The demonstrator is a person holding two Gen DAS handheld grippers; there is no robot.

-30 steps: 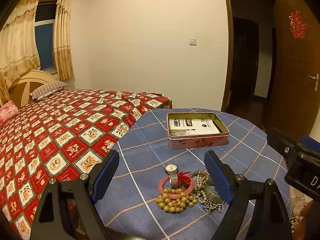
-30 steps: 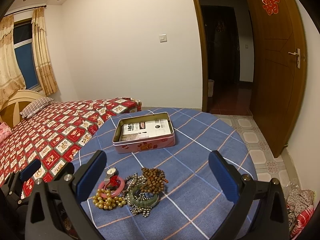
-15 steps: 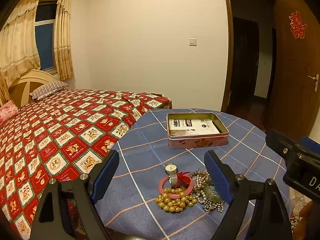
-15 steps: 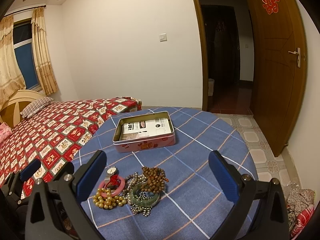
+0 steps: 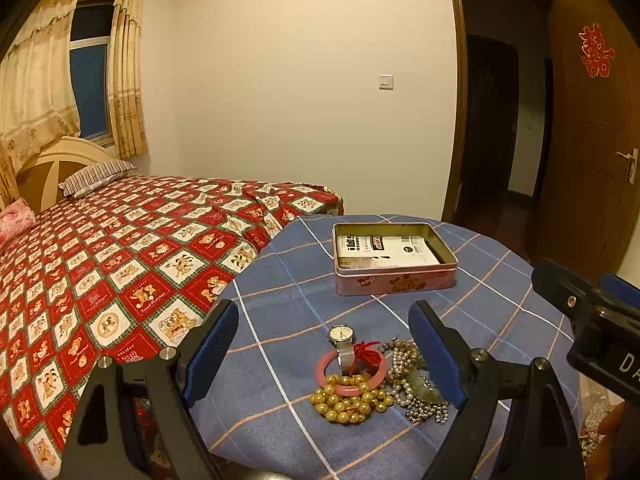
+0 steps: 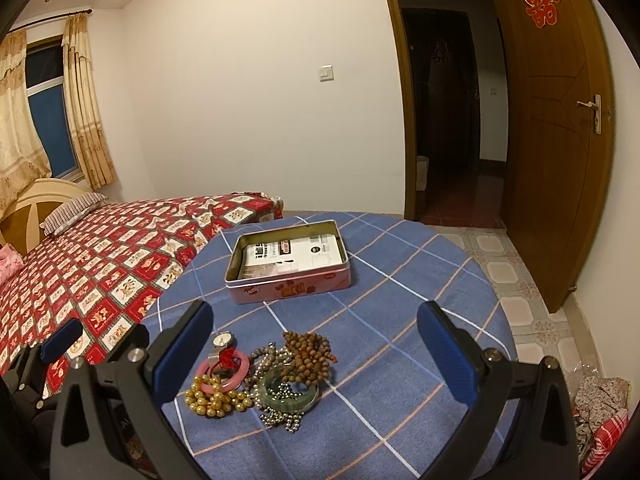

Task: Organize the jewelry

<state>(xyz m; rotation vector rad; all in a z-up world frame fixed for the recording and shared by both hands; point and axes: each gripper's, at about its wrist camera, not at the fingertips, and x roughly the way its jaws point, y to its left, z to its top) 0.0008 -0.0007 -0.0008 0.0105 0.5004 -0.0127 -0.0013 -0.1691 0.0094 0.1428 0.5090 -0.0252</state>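
My left hand-held gripper [image 5: 324, 354] hung with fingers spread wide, the bed [image 5: 120, 248] close off its left and bare checked tabletop [image 5: 280, 280] ahead. Between its fingers lay the jewelry pile [image 5: 372, 376]: a watch, pink bangle, round golden beads. My right hand-held gripper [image 6: 316, 348] was equally apart, open cloth to its right. Beyond stood the pink metal tin [image 6: 288, 266], rectangular, lidless.
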